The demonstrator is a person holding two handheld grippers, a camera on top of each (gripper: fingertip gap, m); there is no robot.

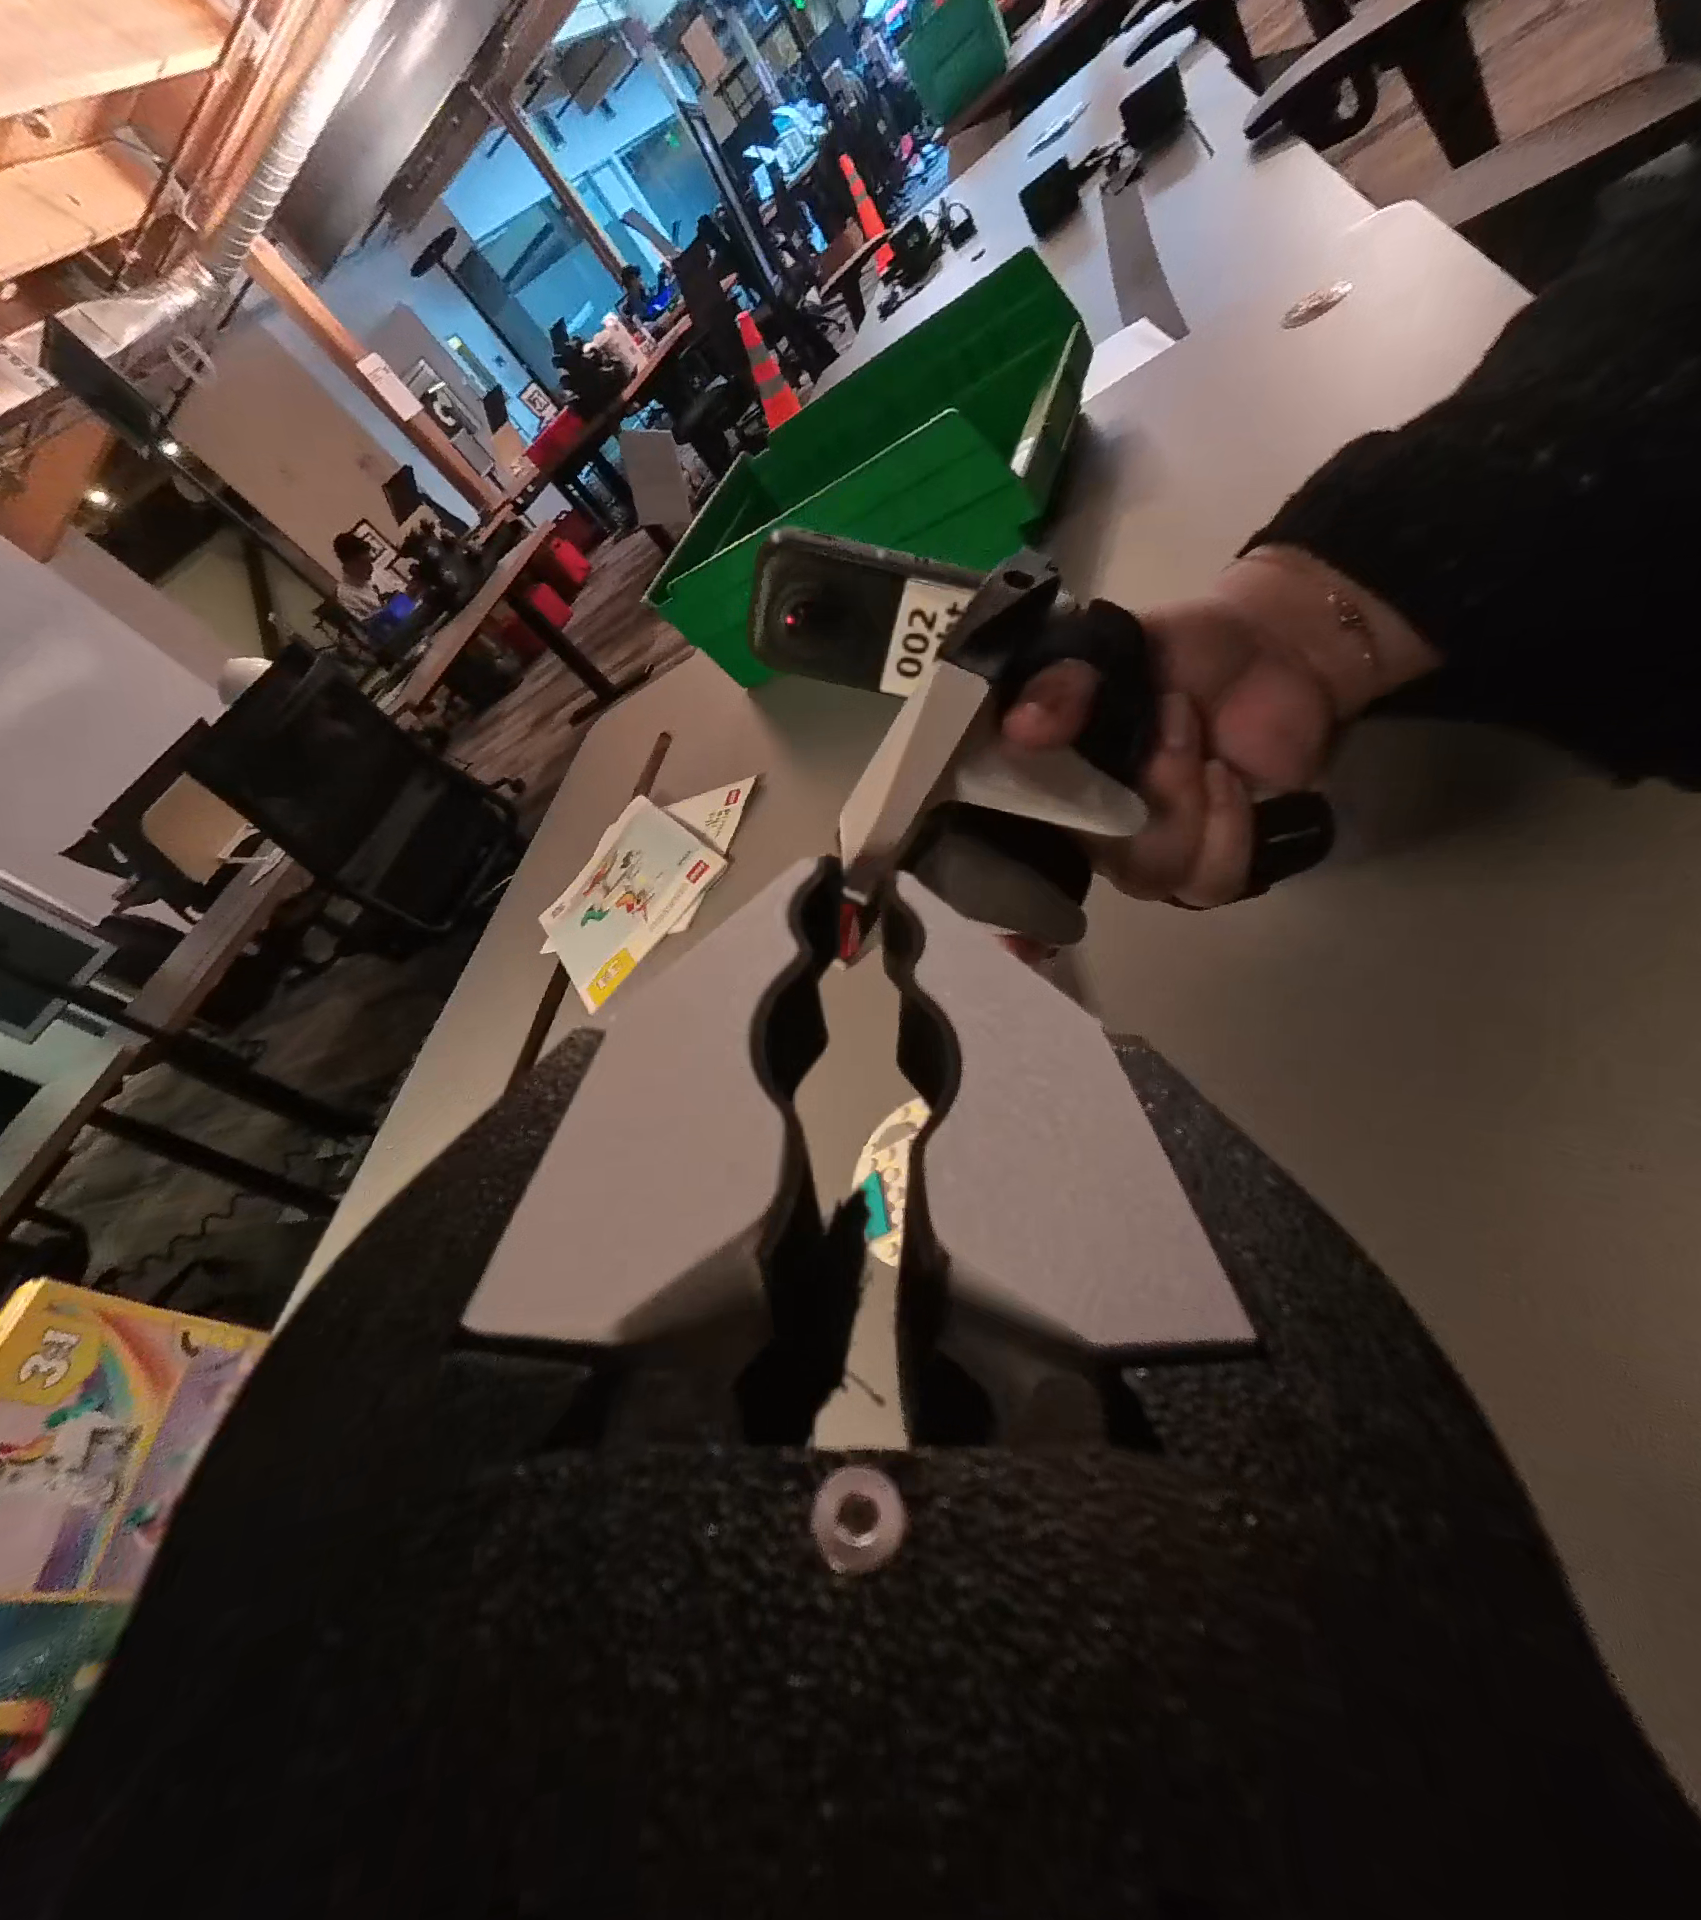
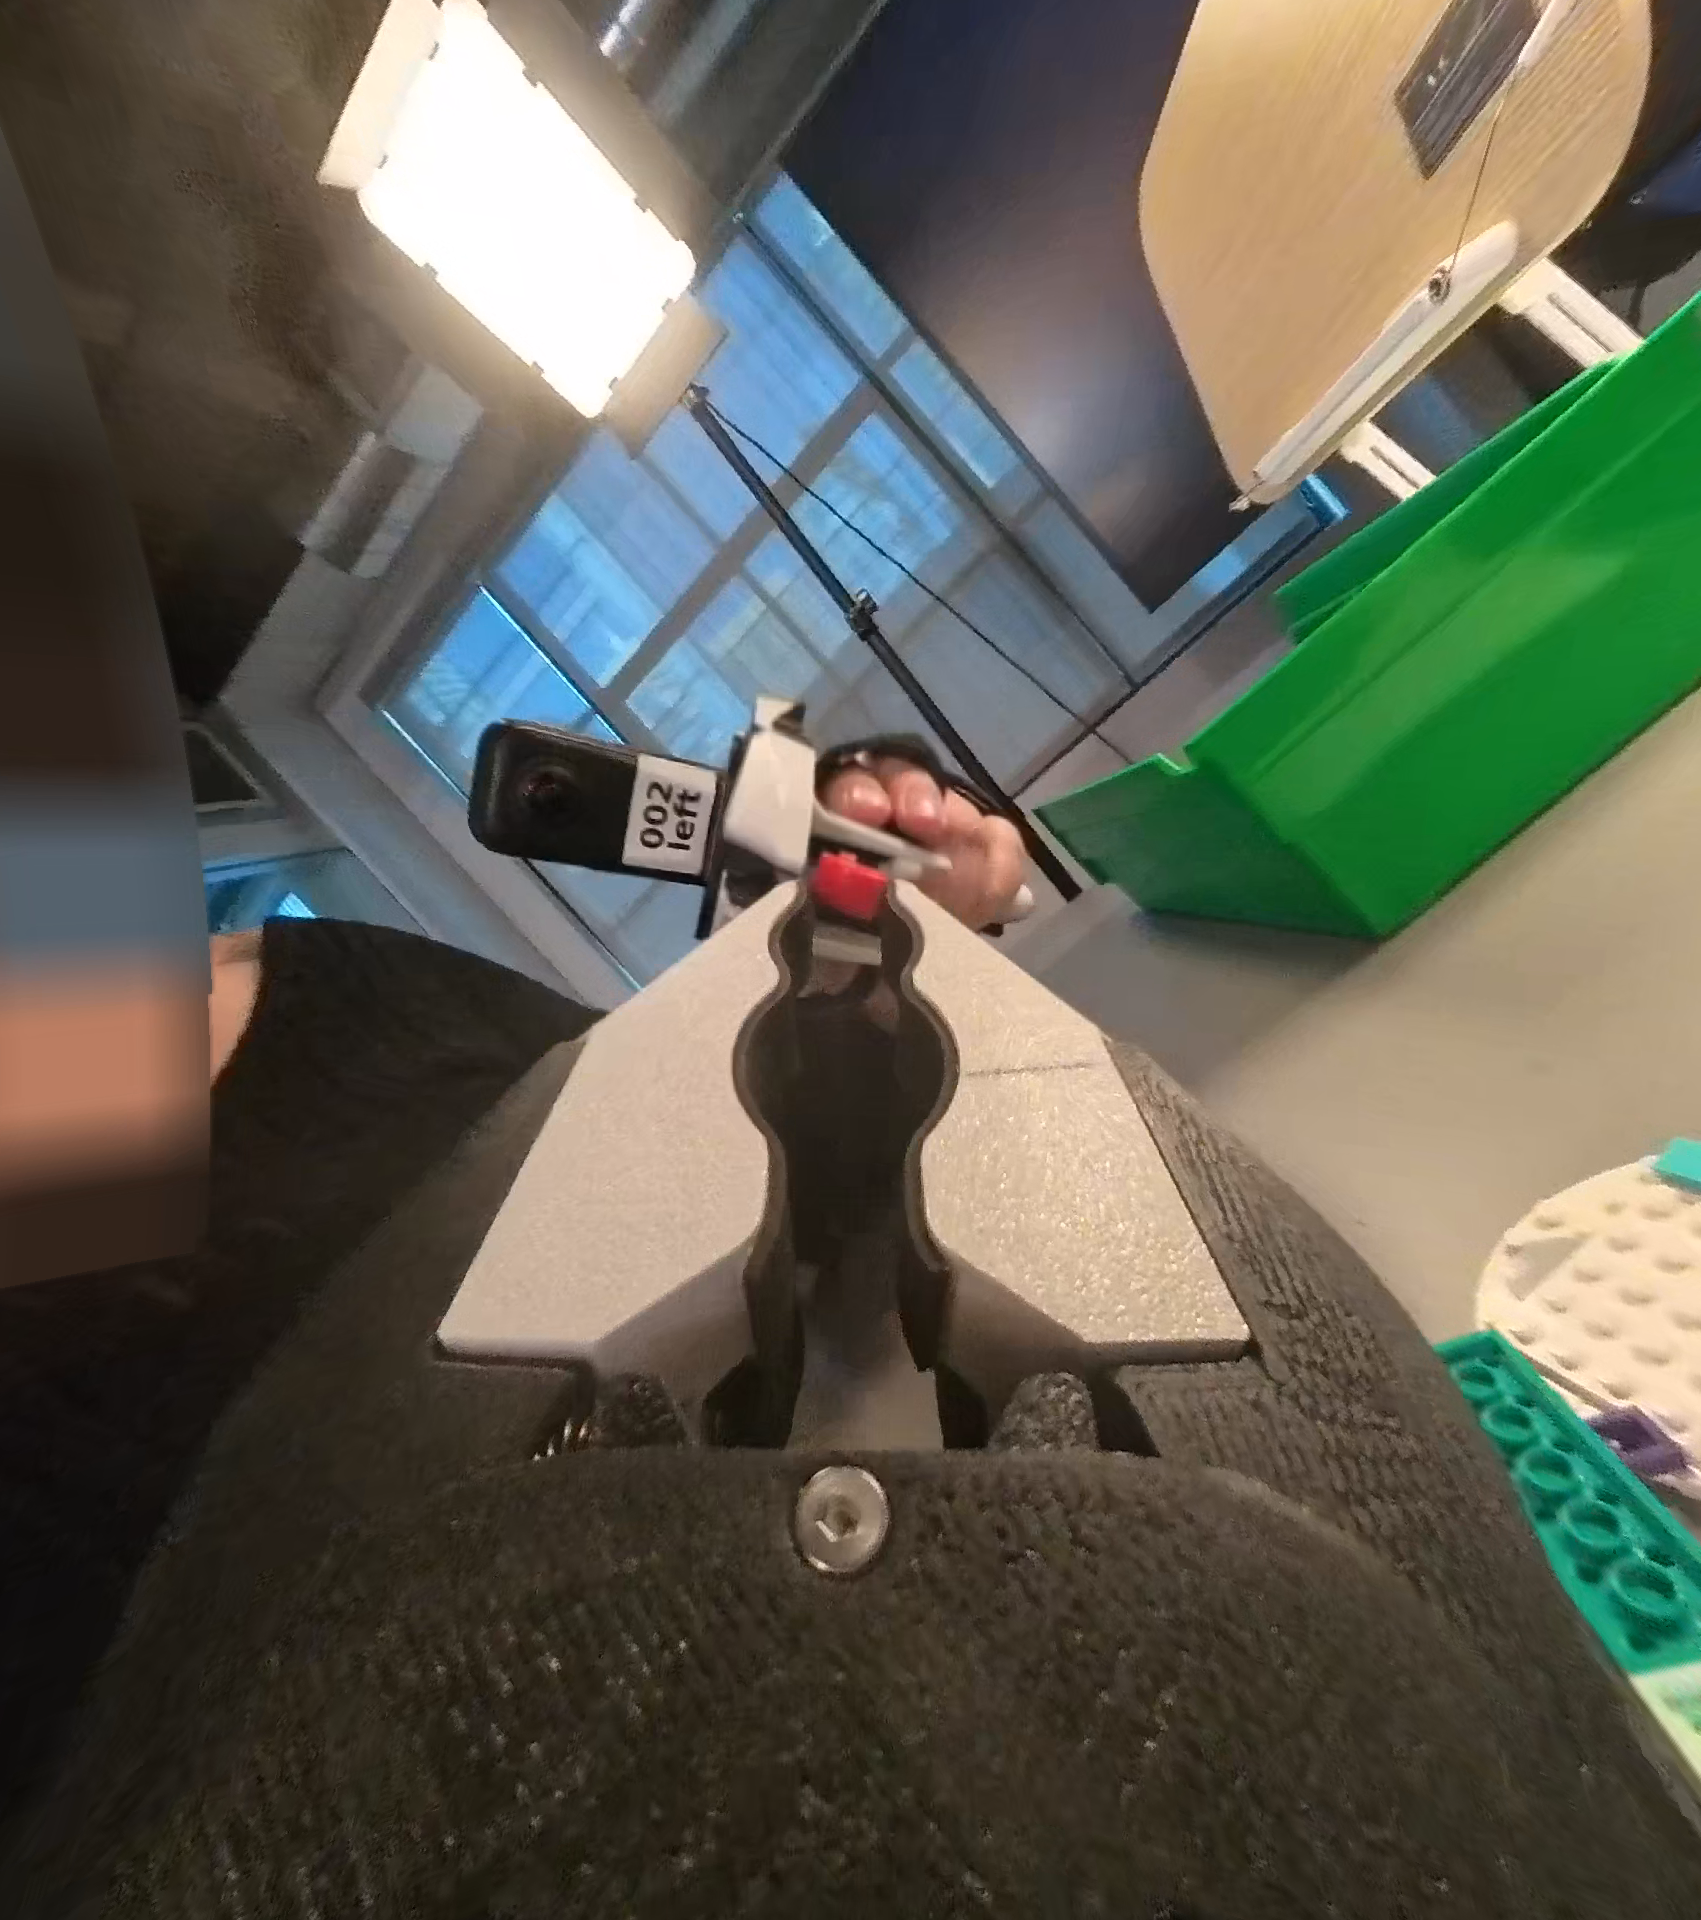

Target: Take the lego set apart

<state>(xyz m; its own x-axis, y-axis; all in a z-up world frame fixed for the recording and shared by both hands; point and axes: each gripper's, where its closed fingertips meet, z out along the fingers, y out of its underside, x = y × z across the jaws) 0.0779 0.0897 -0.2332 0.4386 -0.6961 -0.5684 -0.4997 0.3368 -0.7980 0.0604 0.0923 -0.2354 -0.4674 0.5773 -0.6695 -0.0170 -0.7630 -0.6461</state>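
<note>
A grey tabletop (image 1: 1448, 1091) carries a green plastic bin (image 1: 887, 488), two small instruction booklets (image 1: 633, 894) lying overlapped, and a colourful toy box (image 1: 25, 1538) at its near edge. A white studded round plate (image 2: 1656, 1320) and teal studded plate (image 2: 1594, 1507) rest beside each other.

A white label (image 1: 919, 649) with black printed characters, a number above a short word, sits on the black camera (image 1: 810, 621) mounted on the right tool (image 1: 861, 896). A like label (image 2: 674, 826) sits on the camera (image 2: 555, 800) of the left tool (image 2: 851, 940), seen from the right wrist view. Two booklets (image 1: 633, 904) lie on the worktop (image 1: 1448, 1091), each with a small red logo square; the upper one also has a yellow corner patch with print too small to read. A colourful box (image 1: 15, 1558) at the lower left bears large numerals on its yellow corner. Black-and-white signs (image 1: 451, 410) hang on a far wall, illegible.
</note>
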